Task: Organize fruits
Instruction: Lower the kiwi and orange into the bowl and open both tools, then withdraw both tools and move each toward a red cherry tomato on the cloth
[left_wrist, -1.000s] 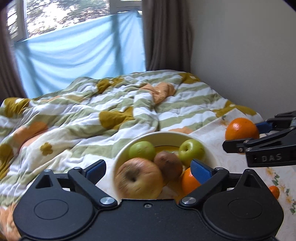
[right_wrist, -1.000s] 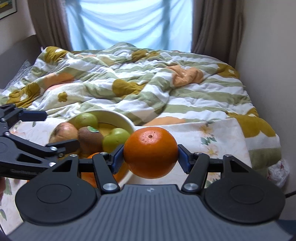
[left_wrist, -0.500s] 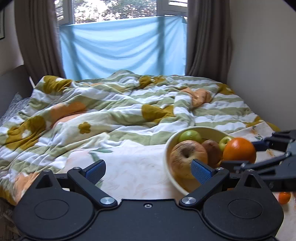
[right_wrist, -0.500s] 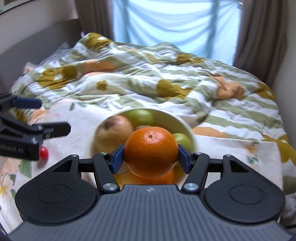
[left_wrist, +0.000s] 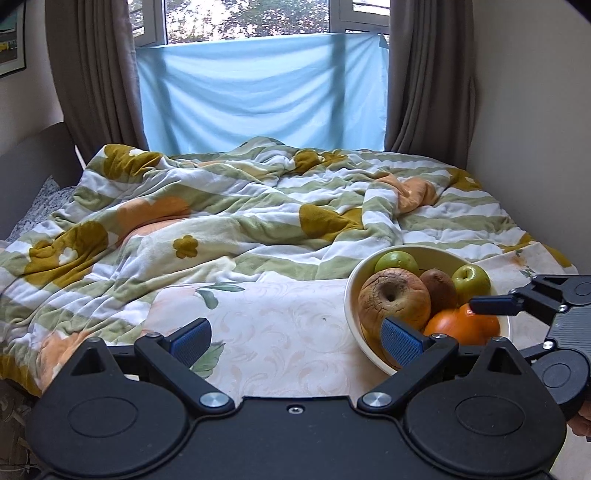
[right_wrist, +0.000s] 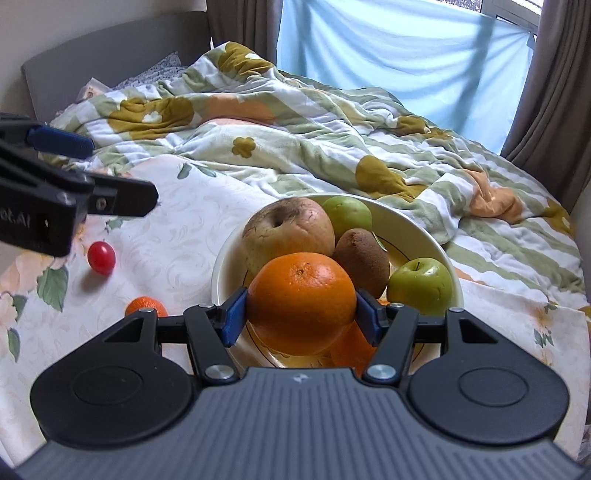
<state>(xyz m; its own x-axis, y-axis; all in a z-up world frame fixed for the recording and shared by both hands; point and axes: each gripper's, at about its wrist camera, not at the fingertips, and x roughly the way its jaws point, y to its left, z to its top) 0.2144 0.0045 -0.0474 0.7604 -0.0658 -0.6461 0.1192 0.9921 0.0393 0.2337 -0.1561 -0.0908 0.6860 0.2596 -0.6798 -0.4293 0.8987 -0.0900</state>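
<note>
The bowl (left_wrist: 373, 354) is seen by both cameras. In the left wrist view it is placed low at the right, just beyond the left gripper (left_wrist: 297, 338), and the bed is faced squarely toward the window (left_wrist: 258, 18). In the right wrist view the bowl (right_wrist: 439, 240) is looked down on from close above, centred, with the window (right_wrist: 517, 11) at the upper right.
</note>
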